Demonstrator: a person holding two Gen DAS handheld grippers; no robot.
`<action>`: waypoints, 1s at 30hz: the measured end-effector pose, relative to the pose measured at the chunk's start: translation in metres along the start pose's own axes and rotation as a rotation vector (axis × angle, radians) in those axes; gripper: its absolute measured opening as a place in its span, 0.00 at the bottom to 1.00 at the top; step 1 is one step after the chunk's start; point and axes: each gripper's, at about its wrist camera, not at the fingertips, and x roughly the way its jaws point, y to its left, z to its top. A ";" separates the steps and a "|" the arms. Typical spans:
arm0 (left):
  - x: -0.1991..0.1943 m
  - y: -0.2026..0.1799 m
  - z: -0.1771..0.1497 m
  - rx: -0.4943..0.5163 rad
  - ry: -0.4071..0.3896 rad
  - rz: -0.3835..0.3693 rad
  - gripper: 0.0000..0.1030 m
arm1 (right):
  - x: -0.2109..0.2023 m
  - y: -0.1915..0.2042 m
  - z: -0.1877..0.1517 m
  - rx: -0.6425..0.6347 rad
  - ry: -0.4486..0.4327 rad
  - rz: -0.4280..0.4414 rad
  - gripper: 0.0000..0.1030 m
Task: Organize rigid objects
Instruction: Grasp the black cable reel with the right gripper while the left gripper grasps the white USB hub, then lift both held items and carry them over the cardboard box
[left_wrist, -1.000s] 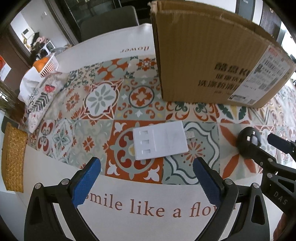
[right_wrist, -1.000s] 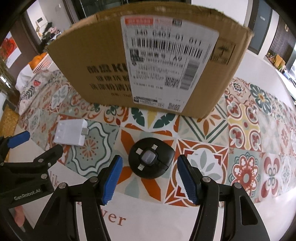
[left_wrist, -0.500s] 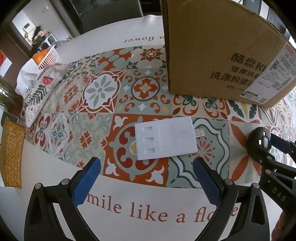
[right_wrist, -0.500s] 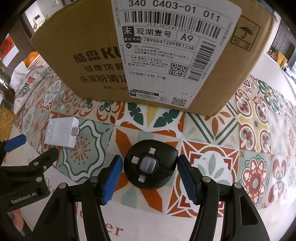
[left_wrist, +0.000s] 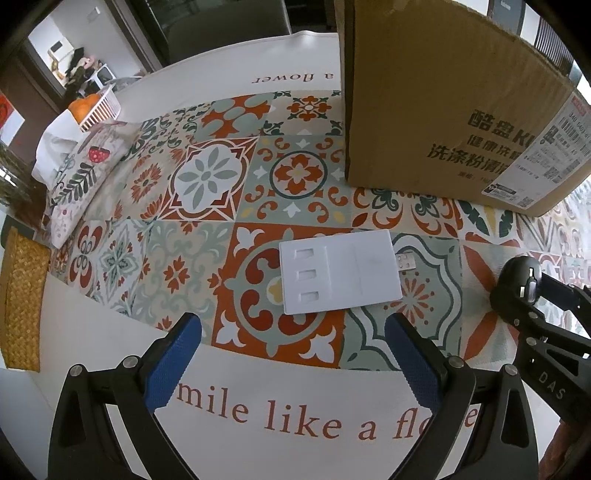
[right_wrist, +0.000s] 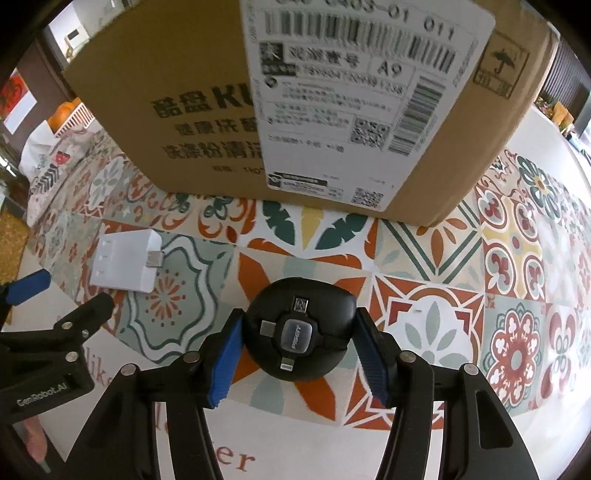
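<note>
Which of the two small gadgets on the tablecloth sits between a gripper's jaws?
The round black gadget, between the closing right gripper; the flat white one lies free.

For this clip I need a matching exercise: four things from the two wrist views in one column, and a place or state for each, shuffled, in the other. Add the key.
Things
1. round black cable hub
2. flat white plastic adapter
3. brown cardboard box
4. left gripper

Places or states
A. standing at the far side of the patterned tablecloth, bearing a shipping label
B. jaws wide apart, nothing between them
C. between the blue pads of the closing right gripper
D. lying flat on the cloth, untouched

Pairs: 1-C, 2-D, 3-A, 4-B
</note>
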 end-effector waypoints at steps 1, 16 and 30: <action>0.000 0.001 0.000 -0.002 -0.002 -0.008 0.98 | -0.002 0.002 0.000 -0.002 -0.004 0.004 0.56; 0.031 -0.014 0.015 0.044 0.035 -0.105 0.93 | -0.007 0.010 0.006 -0.009 -0.017 -0.004 0.56; 0.047 -0.020 0.028 0.063 0.042 -0.154 0.76 | -0.006 0.010 0.009 -0.001 -0.016 -0.003 0.56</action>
